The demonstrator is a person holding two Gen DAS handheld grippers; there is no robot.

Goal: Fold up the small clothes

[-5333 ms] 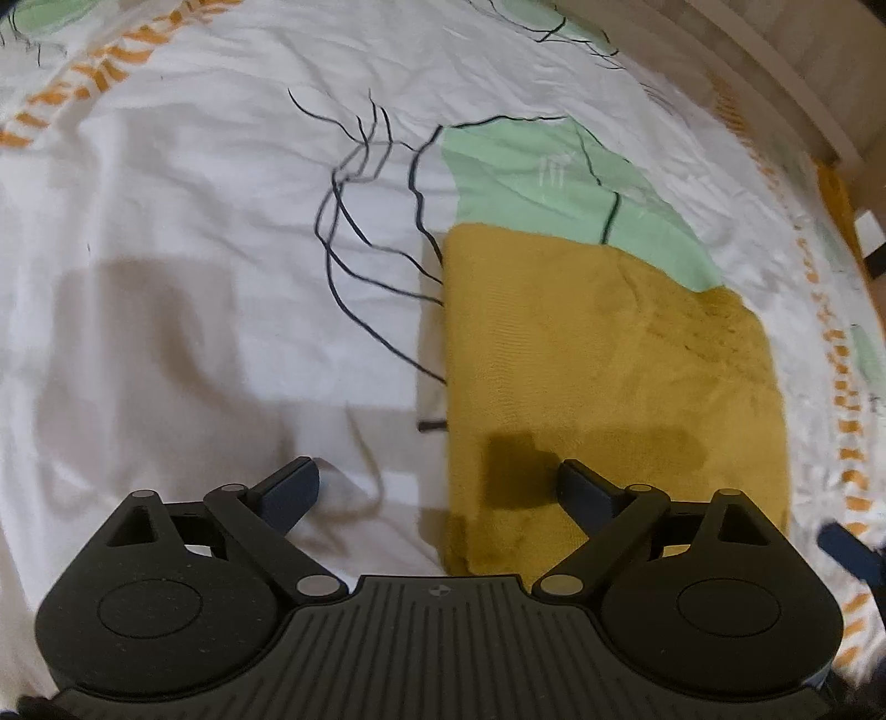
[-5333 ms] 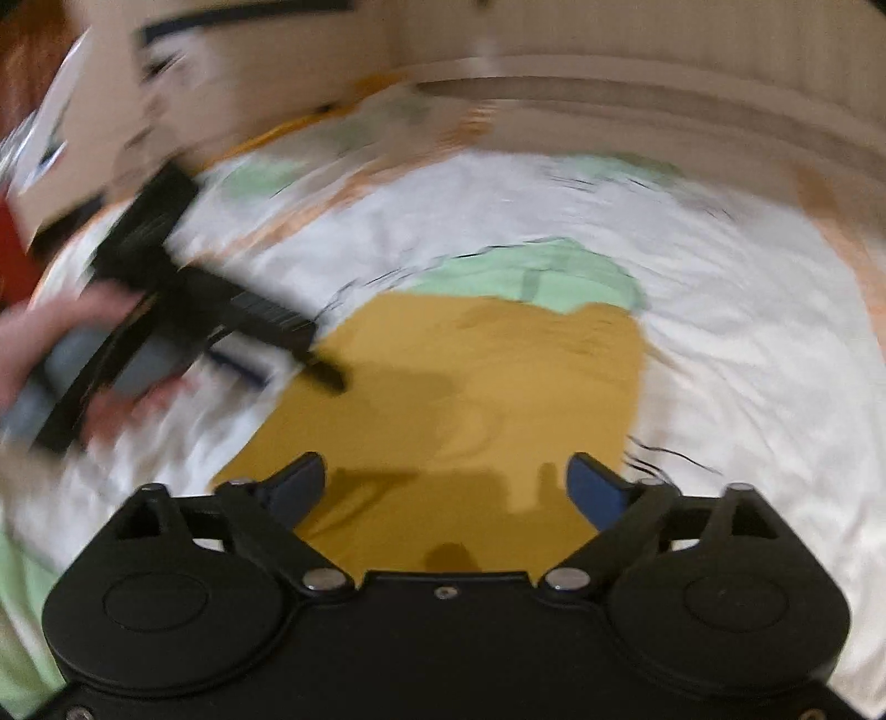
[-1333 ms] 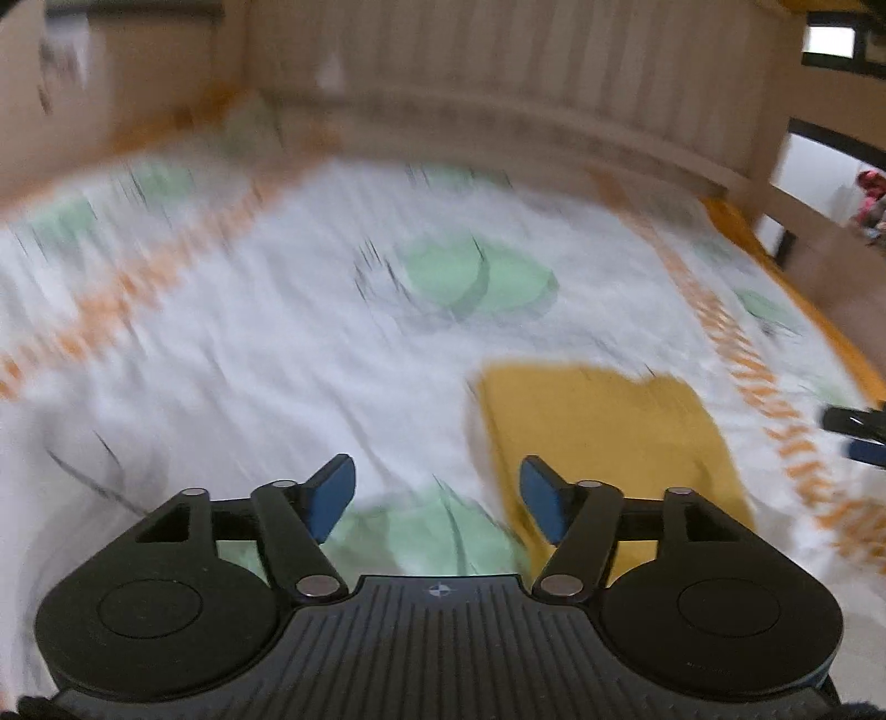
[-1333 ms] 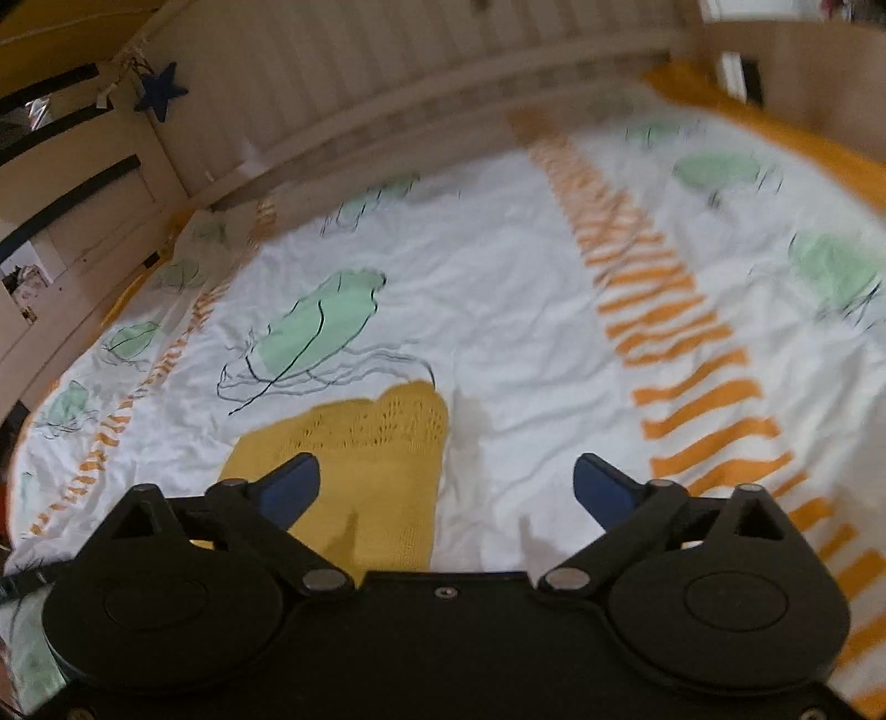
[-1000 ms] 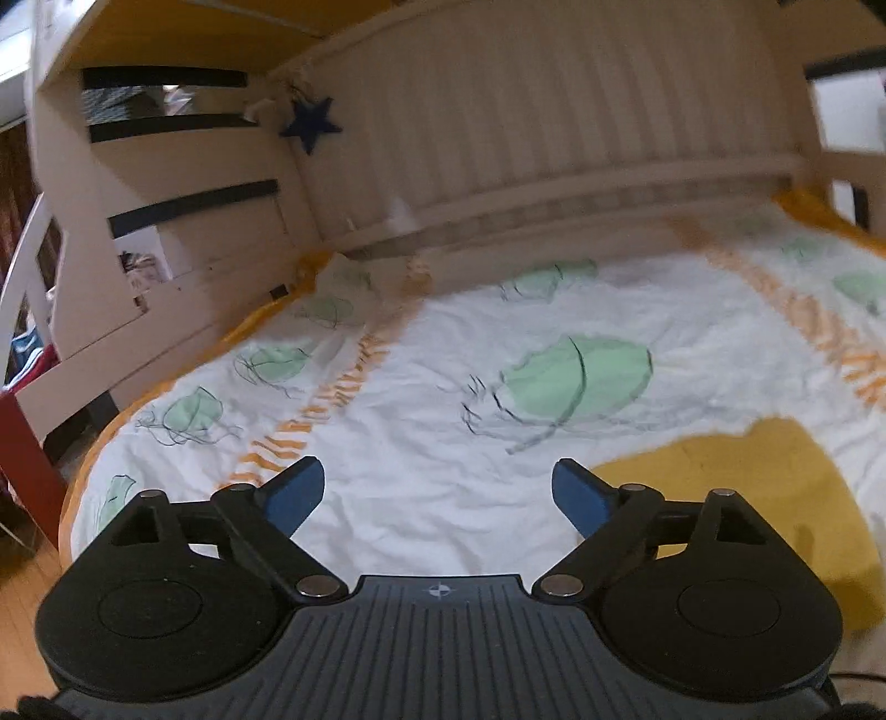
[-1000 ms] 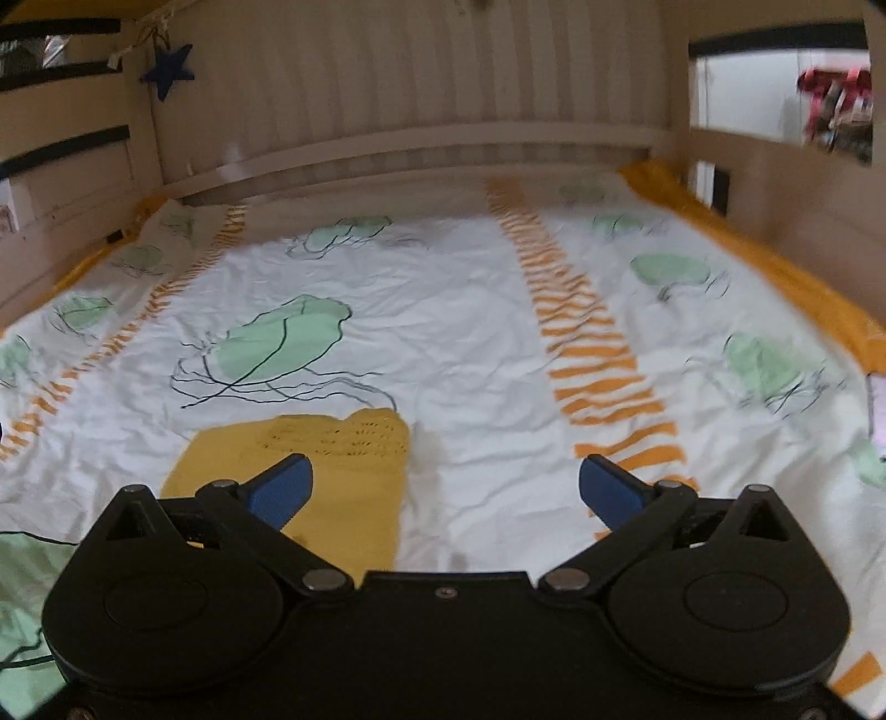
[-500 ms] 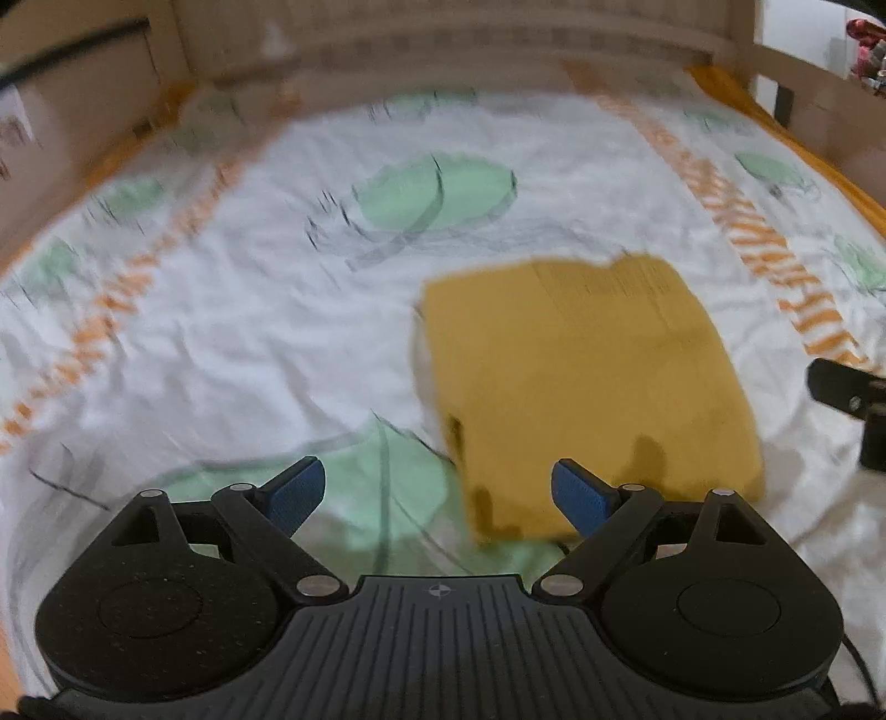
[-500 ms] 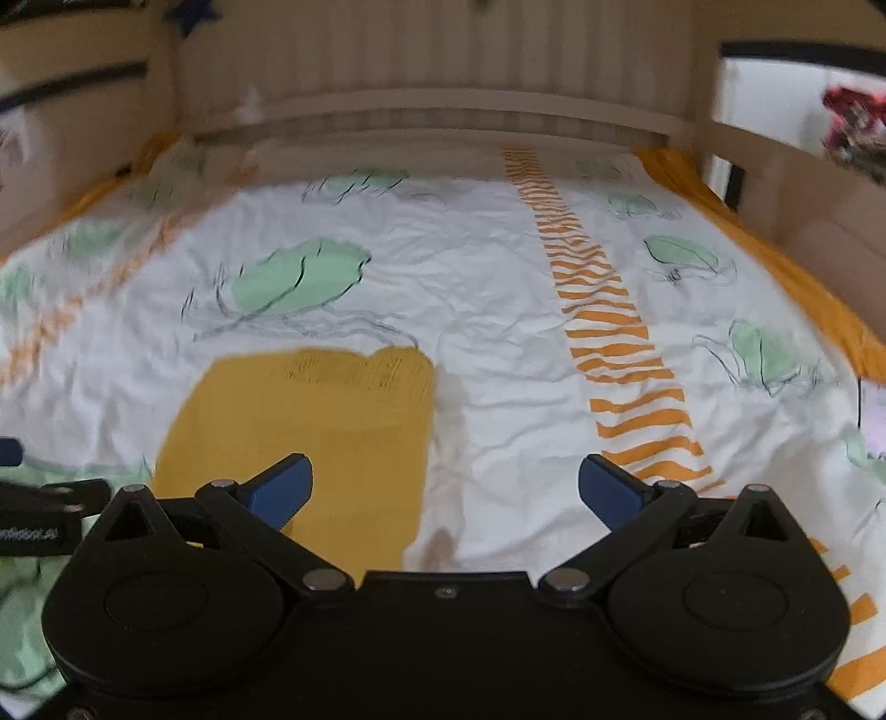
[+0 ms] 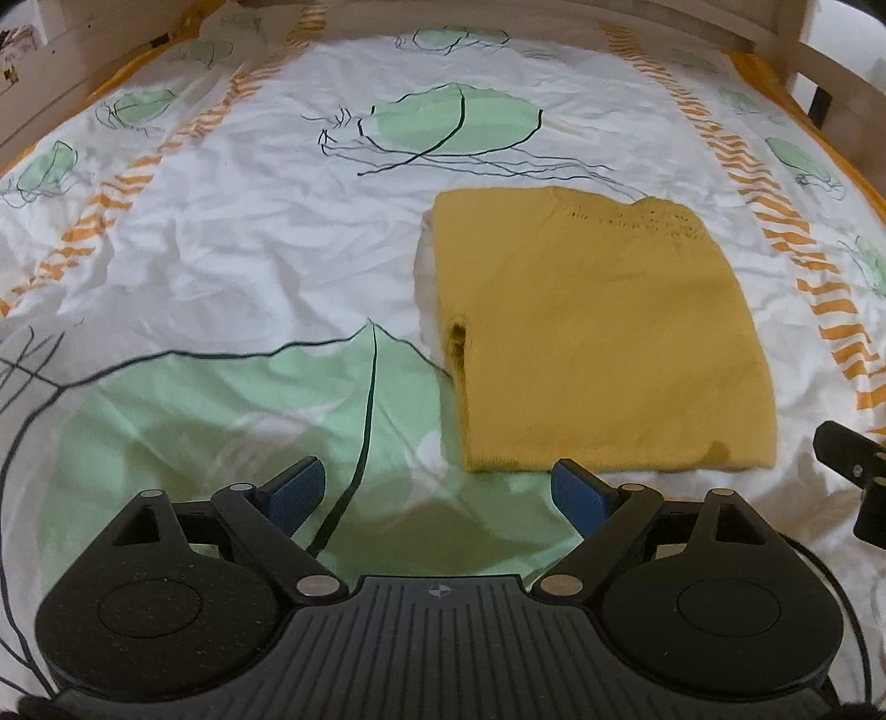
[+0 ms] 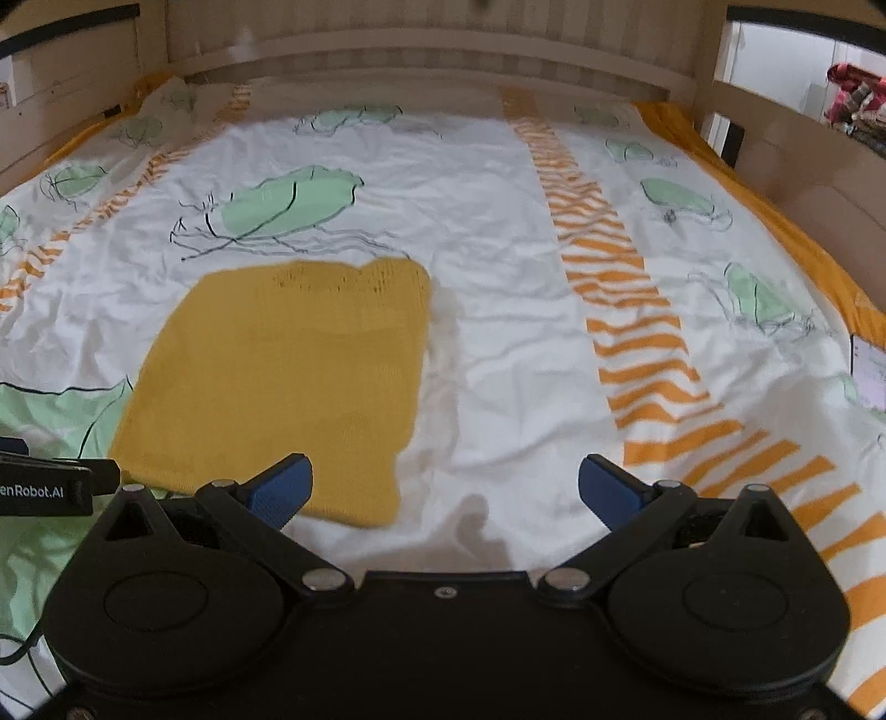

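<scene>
Both views tipped lower than half a second ago, sharper too, with more of the yellow sweater (image 9: 598,343) inside the left view. Folded into a neat rectangle, lying flat on the bedsheet (image 9: 232,232), no part lifted. Open-knit band along the far edge of the sweater; a tucked fold showing as a small dark pocket on its left edge.

Left gripper (image 9: 437,490) spread wide, blue pads bare, nothing between them. Hovering just short of the sweater's near edge, right pad (image 9: 576,487) close to that edge, left pad over the big green leaf print (image 9: 221,421) beside the sweater.

Right gripper (image 10: 446,487) likewise wide apart and empty, poised over the sweater's near right corner: left pad (image 10: 282,484) over yellow knit, right pad over plain white sheet. Also glimpsed at the right edge of the left view, just beyond the sweater's near right corner.

Orange striped bands (image 10: 626,310) on the sheet right of the sweater, well apart from it. Wooden bed frame (image 10: 443,50) beyond the sweater's far side.
</scene>
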